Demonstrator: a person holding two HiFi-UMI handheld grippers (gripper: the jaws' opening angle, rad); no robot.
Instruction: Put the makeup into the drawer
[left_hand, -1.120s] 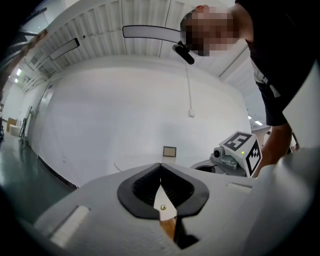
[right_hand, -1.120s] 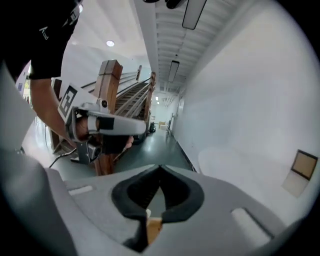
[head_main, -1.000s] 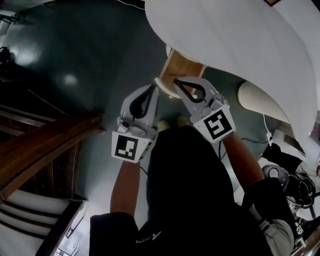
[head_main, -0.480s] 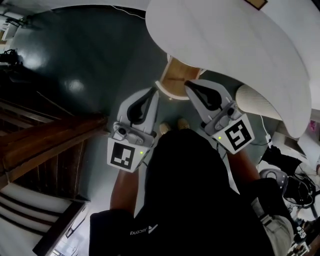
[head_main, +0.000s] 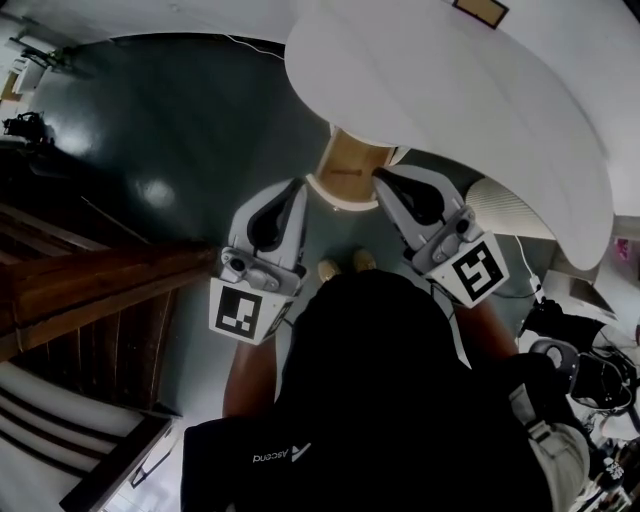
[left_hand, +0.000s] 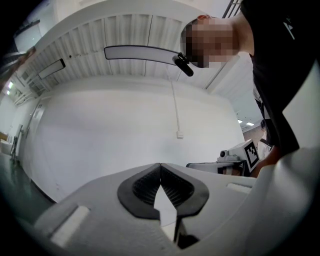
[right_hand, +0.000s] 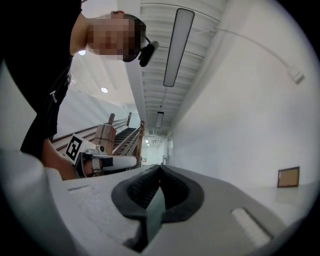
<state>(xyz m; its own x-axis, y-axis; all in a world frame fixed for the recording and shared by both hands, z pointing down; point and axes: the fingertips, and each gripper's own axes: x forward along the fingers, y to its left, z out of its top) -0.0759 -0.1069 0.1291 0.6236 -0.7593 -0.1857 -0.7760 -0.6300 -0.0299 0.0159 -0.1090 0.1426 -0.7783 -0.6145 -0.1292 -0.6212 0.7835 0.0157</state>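
No makeup shows in any view. In the head view my left gripper (head_main: 295, 186) and right gripper (head_main: 381, 176) are held side by side in front of the person's dark torso, above a dark green floor. Both are shut, pads meeting at the tips, with nothing between them. Just past their tips a light wooden piece with a white rim (head_main: 350, 168) sticks out from under a white round table (head_main: 450, 90); I cannot tell whether it is a drawer. The left gripper (left_hand: 160, 166) faces a white wall. The right gripper (right_hand: 159, 168) faces a wall and corridor.
A dark wooden stair rail (head_main: 100, 285) and steps lie at the left. A white ribbed object (head_main: 520, 205) stands on the floor at the right, with dark gear and cables (head_main: 575, 365) beyond. The person's shoes (head_main: 342, 265) show between the grippers. A small framed picture (right_hand: 288, 176) hangs on the wall.
Both grippers have drawn slightly apart; the right one shifted to the right and the left one a little down-left. The head view has tilted, bringing more of the wooden piece under the table into view.
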